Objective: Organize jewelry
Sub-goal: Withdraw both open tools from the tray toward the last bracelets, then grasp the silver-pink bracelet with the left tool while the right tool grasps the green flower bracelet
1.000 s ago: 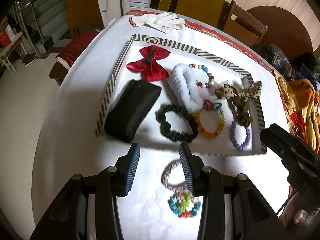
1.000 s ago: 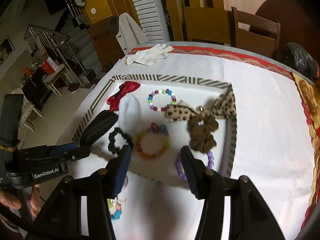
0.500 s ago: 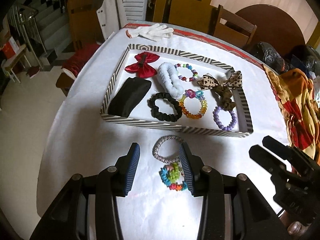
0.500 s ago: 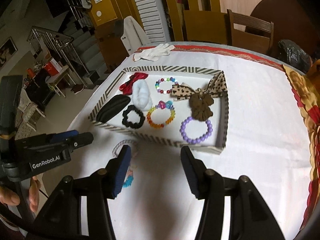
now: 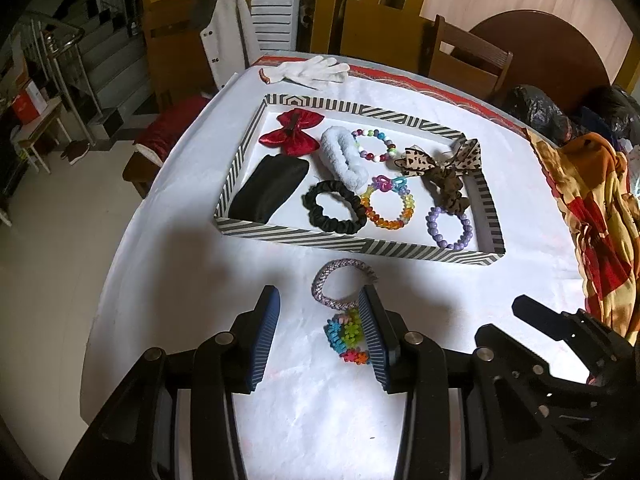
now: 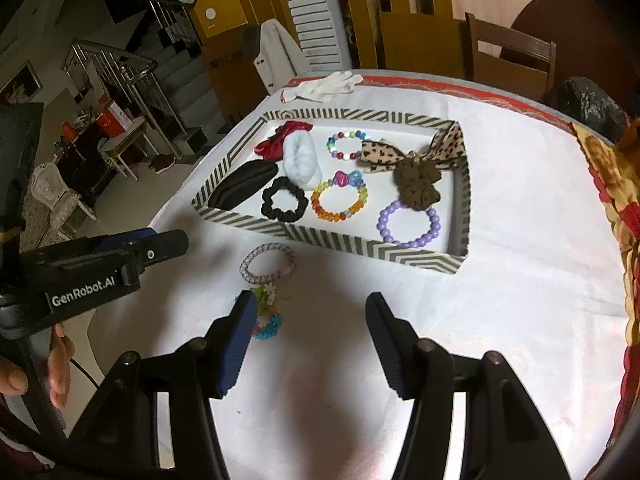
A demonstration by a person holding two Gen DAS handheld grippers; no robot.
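Just ahead of the left gripper (image 5: pixel 318 330), jaws open and empty, lie two bracelets (image 5: pixel 344 286) outside the tray (image 5: pixel 360 246); the right gripper (image 6: pixel 310 338), just widened, stands farther off, empty.

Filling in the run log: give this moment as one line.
left gripper: open, empty | right gripper: jaws just opening, empty | woven bracelet, flower bracelet: on tablecloth outside striped tray

Right gripper (image 6: pixel 310 316) gapes – empty (tray (image 6: pixel 320 236) beyond) – above tablecloth (image 6: pixel 500 300).
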